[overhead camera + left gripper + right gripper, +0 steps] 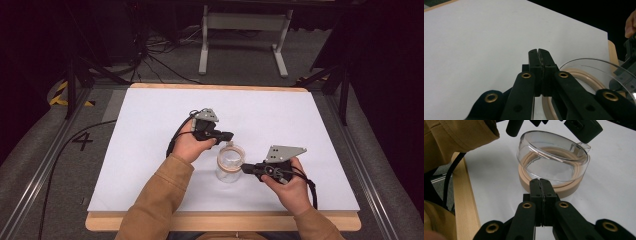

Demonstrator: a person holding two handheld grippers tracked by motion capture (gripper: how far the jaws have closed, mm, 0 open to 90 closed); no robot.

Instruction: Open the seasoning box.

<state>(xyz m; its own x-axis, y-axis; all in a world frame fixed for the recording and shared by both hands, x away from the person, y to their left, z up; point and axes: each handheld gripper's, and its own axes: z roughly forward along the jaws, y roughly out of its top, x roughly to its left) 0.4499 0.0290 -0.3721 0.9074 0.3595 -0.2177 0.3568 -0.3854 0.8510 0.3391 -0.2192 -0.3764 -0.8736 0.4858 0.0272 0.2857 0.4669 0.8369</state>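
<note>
Clear container point(230, 163) sits between left tool point(228, 135) and right tool point(245, 168), both pressed together empty.

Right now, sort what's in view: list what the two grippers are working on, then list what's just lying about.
In the job:
- clear plastic container with its beige ring
- left gripper, jaws shut, beside the container
- right gripper, jaws shut, at the container's rim

Just lying about:
- white table sheet
- cables on the floor
- grey stand behind the table
</note>
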